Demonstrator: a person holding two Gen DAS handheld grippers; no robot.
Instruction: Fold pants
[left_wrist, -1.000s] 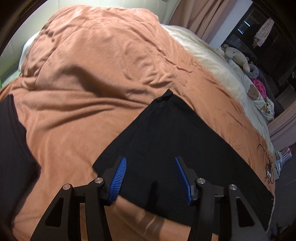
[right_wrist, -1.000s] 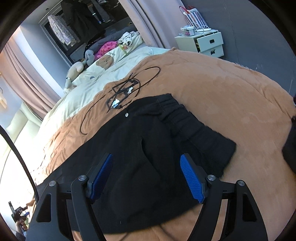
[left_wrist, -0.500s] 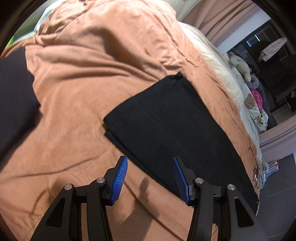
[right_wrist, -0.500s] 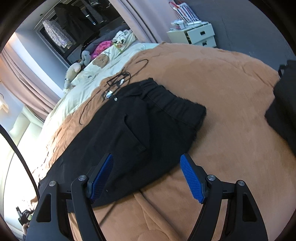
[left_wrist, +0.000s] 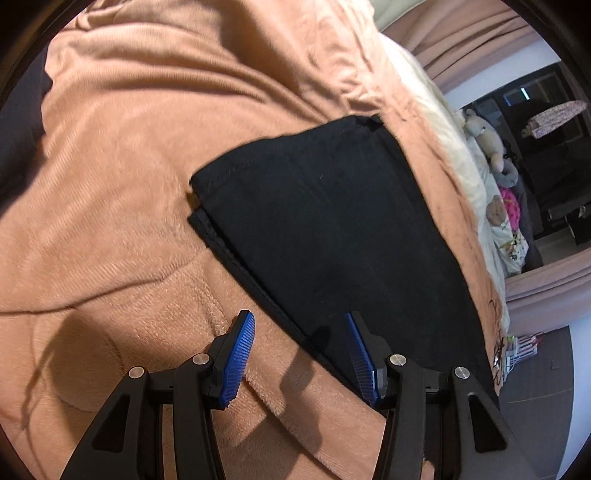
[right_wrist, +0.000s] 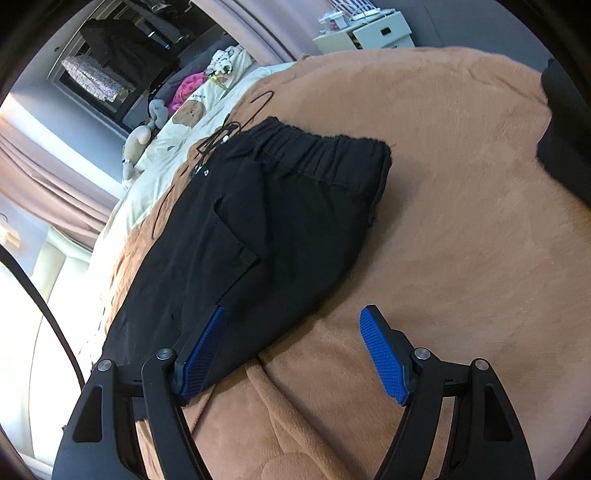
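While the black pants (left_wrist: 332, 221) are lying lengthwise on the bed (left_wrist: 129, 184), already doubled leg over leg, the left gripper (left_wrist: 299, 354) and right gripper (right_wrist: 295, 354) are hovering at the near edge, jaws parted and empty. Pinching only the top layer, or the blanket too, risks dragging the legs askew. Dark fabric is hiding the seams, and the middle stretch is showing in neither view.

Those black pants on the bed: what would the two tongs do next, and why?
Probably lower both onto the near edge of the black pants and pinch it. The left tongs and right tongs both hang open, each straddling that edge over the brown blanket.
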